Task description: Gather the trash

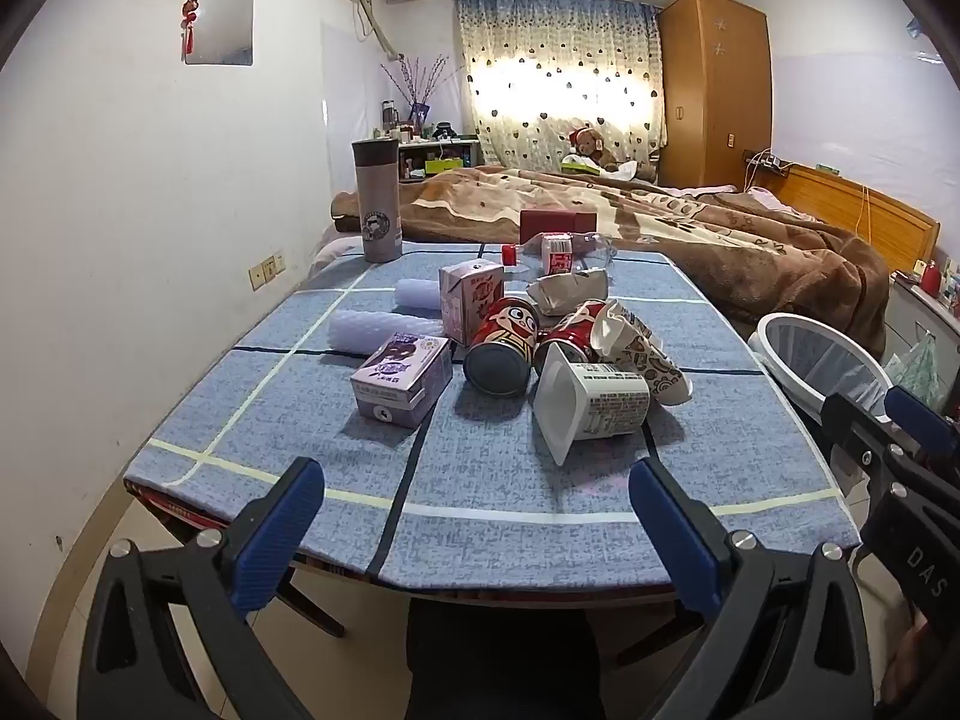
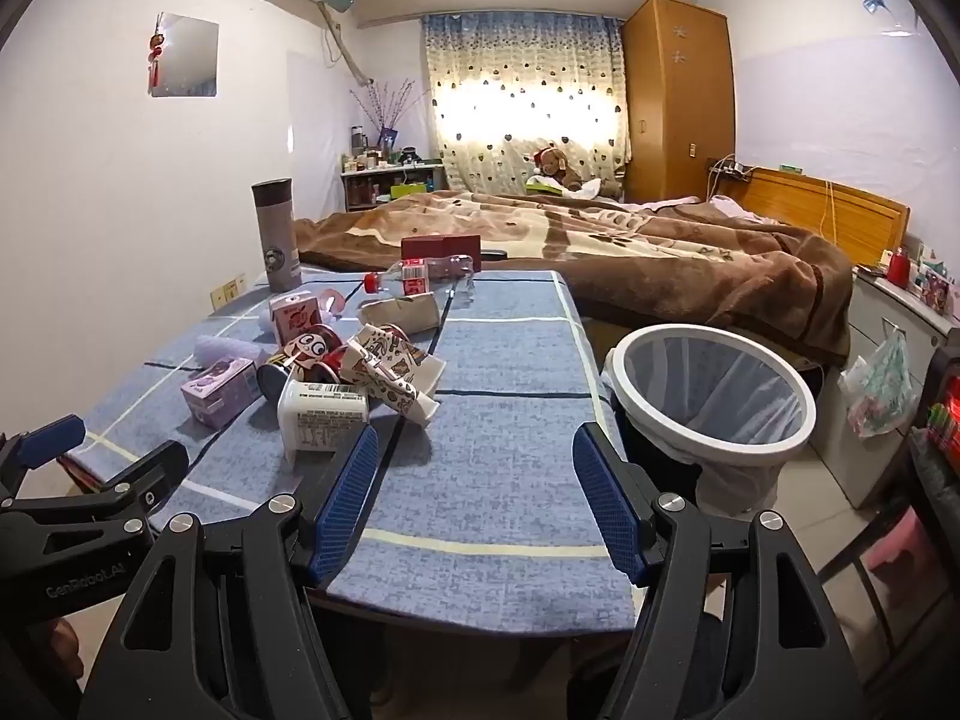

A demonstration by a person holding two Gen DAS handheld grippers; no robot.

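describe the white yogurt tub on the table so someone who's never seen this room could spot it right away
Start at the blue checked table and find the trash pile in its middle. The white yogurt tub lies on its side at the pile's near edge, in front of the red cartoon cans. It is the only plain white container with small black print.

Backlit curtain (image 1: pixel 558 90) glares; sharp frames, fisheye-bent, dark corners.

Trash (image 1: pixel 591 402) on blue-clothed table (image 1: pixel 480 498)
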